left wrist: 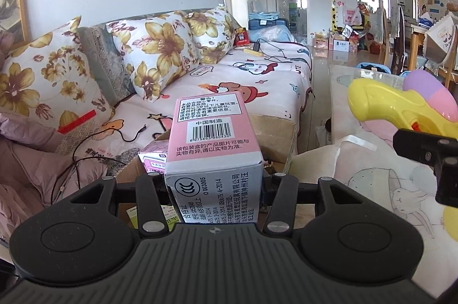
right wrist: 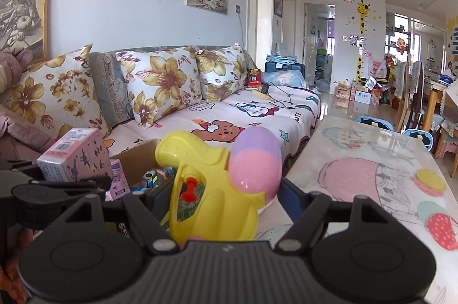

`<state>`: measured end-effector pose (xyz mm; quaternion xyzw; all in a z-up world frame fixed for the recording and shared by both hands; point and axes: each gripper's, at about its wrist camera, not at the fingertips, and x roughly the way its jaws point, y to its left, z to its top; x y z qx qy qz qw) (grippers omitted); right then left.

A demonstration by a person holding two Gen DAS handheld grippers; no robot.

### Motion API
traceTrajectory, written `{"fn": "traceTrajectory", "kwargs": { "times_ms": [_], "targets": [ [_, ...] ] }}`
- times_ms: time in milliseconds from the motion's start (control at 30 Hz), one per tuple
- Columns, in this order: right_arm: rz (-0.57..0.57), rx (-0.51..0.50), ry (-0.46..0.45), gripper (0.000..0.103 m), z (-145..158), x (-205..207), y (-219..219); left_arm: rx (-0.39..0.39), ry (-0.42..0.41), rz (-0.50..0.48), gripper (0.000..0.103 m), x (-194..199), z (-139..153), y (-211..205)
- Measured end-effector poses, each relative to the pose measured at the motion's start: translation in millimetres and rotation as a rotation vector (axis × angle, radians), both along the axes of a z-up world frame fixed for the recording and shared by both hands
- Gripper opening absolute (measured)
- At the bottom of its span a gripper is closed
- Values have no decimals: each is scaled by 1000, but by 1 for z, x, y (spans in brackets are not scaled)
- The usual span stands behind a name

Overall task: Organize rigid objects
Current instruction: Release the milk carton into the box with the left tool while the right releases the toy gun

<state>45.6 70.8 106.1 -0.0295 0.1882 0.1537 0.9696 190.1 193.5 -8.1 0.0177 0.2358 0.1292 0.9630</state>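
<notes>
1. Carrying a pink and white printed cardboard toy carton (left wrist: 213, 152), the left gripper (left wrist: 213, 186) has its jaws clamped on the carton's sides, above an open brown cardboard box (left wrist: 274, 129) beside the sofa.
2. The right gripper (right wrist: 217, 206), jaws part-open, clasps a yellow plastic water pistol with a pink-and-lilac tank (right wrist: 217, 183) over the table edge.
3. Small toys (right wrist: 157, 178) already lie in the box; both held items appear not yet stowed.

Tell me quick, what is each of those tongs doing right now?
Left tongs: shut on the pink box, held above the cardboard box.
Right tongs: shut on the yellow water pistol.
</notes>
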Motion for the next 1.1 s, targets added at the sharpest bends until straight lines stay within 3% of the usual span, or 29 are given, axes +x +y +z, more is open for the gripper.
{"fn": "traceTrajectory", "kwargs": {
  "times_ms": [933,1000,1067,1100],
  "targets": [
    [157,-16,118,77,-48,134,85,-86,182,19,60,23,-22,25],
    [178,-13,146,79,-55,144,91,-74,182,26,64,23,-21,24],
    [181,-11,180,88,-62,150,93,-67,182,29,66,22,-20,23],
    [169,-13,186,88,-63,149,92,-68,179,29,74,21,-19,23]
  ]
}}
